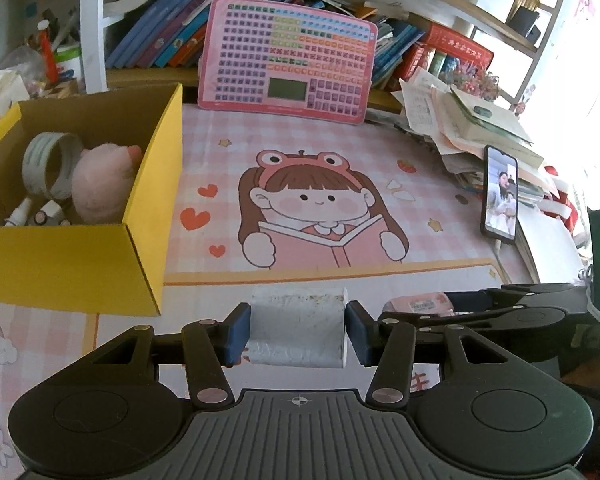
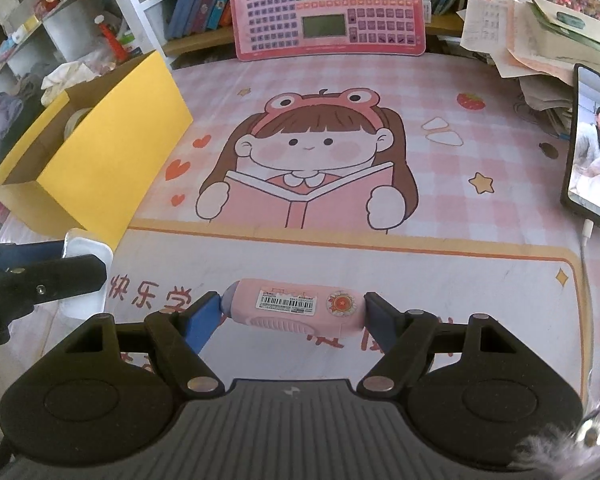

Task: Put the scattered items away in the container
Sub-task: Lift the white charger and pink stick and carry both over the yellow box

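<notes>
Your left gripper (image 1: 298, 330) is clamped on a white block (image 1: 298, 326), held above the pink desk mat (image 1: 300, 140) just right of the yellow box (image 1: 76, 256) (a tape roll (image 1: 48, 164) and pink plush toy (image 1: 100, 184) lie inside). Your right gripper (image 2: 294, 312) grasps a pink eraser case (image 2: 296, 306) lengthwise, near the mat's front edge.

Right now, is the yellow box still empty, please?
No: the left wrist view shows the yellow box already holding a tape roll and a pink plush toy.
</notes>
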The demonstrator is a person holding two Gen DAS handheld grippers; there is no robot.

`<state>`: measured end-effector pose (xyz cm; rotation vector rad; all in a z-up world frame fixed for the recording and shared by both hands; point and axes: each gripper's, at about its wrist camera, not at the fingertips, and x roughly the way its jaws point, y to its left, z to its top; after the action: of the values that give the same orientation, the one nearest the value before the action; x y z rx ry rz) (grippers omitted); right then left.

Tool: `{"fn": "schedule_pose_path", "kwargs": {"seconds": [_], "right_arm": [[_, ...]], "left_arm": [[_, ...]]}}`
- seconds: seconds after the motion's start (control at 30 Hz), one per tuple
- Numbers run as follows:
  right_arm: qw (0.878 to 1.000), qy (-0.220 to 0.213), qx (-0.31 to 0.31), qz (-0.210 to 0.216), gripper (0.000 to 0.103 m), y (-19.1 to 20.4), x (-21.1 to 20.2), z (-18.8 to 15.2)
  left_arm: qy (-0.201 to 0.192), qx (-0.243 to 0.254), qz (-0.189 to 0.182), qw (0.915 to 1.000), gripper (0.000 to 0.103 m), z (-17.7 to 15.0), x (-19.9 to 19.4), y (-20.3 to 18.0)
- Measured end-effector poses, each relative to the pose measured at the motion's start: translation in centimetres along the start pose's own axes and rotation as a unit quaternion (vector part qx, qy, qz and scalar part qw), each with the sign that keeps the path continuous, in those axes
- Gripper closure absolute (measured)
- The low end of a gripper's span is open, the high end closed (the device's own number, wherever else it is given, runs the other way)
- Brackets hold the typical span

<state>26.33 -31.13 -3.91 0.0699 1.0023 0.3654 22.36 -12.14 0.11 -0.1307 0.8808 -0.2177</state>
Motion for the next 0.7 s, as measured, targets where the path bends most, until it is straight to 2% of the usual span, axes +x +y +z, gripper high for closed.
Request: {"fn": "schedule_pose_path", "kwargs": {"seconds": [0.37,0.7], "right_arm": [[1.0,0.001,0.0,-0.021,0.028,2.0,-0.9,-1.5],[0.998,-0.013,0.016,-0.059,0.028,6.2,-2.7,-4.1]], "left_arm": [[-0.003,-0.006,-0.028,0.9996,0.053,-1.6,-1.1,2.0],[-0.012,0.022,-0.071,0.9972,0.053,-3.5,-4.0,5.0]]}}
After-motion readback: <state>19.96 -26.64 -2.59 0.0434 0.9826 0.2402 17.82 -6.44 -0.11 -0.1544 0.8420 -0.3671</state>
